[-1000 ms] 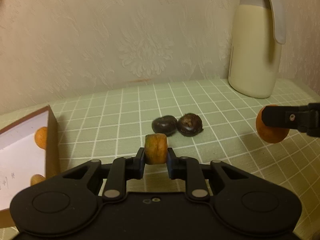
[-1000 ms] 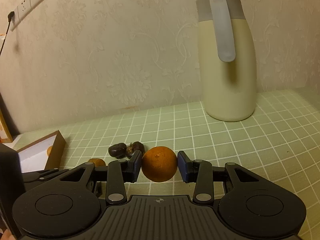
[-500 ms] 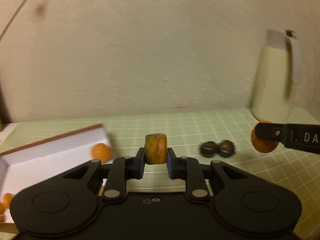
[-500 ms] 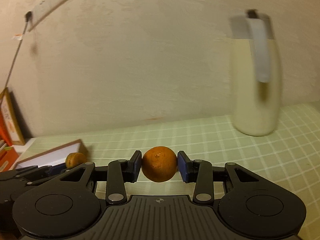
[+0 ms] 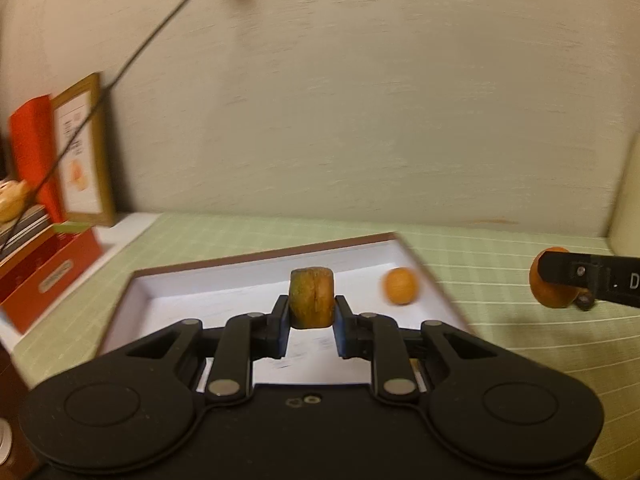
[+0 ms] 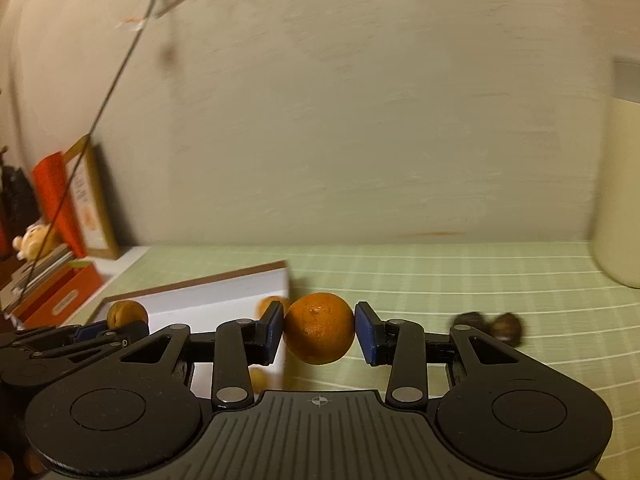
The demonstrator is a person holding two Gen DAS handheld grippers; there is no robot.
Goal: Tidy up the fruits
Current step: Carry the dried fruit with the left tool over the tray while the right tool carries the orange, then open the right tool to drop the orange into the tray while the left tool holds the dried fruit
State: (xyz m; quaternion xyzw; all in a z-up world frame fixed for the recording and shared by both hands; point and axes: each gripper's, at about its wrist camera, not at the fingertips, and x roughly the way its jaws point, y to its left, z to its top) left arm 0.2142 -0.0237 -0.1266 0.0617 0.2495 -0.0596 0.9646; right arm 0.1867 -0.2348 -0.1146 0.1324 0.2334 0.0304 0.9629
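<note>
Handling, judged: both fruits are taken to be light, roundish and soft-skinned. The small fruit (image 5: 311,297) looks squashed flat at the sides, so bruising is likely if more pressure is applied. The orange (image 6: 319,328) is firmer but smooth, and prone to rolling once set down. Grip pts. are best kept across the widest part, pads on opposite flanks, as is seen at both claws.

Left claw (image 5: 311,322): nearly fully shut, pads pressed on the small brown-green fruit, which is held clear of any surface. Directly ahead of and below this claw lies the white box (image 5: 224,280); a loose orange fruit (image 5: 400,285) rests inside it, ahead and to the right of the pads.

Right claw (image 6: 320,330): part open, approx. one orange wide, pads touching the orange on both flanks; the fruit is carried above the green-checked counter (image 6: 460,280). The box is ahead-left of this claw. Two dark fruits (image 6: 490,326) lie on the counter, ahead-right, blurred.

Release is judged safest low inside the box, w/ minimal drop.
</note>
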